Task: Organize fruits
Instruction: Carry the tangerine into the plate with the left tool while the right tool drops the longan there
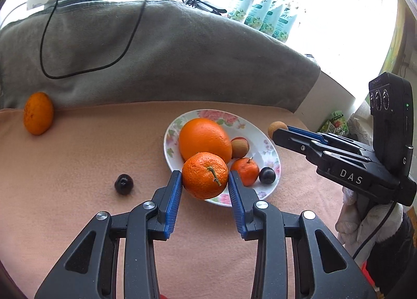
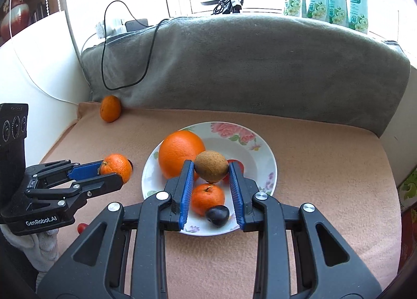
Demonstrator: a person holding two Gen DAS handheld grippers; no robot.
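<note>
My left gripper (image 1: 205,181) is shut on a tangerine (image 1: 205,175) with a stem, held above the near left rim of the floral plate (image 1: 263,153). My right gripper (image 2: 211,171) is shut on a small brown round fruit (image 2: 211,165) above the plate (image 2: 260,158). The plate holds a big orange (image 2: 181,153), a small tangerine (image 2: 207,198), a dark plum (image 2: 217,216) and a reddish fruit (image 1: 239,146). In the left wrist view the right gripper (image 1: 276,131) holds the brown fruit (image 1: 276,127) at the plate's right. In the right wrist view the left gripper (image 2: 110,170) shows with its tangerine (image 2: 117,167).
Another orange (image 1: 38,113) lies at the back left against the grey blanket (image 1: 169,59); it also shows in the right wrist view (image 2: 110,108). A dark plum (image 1: 124,184) lies on the peach cloth (image 1: 78,168) left of the plate. A black cable (image 1: 52,46) hangs over the blanket.
</note>
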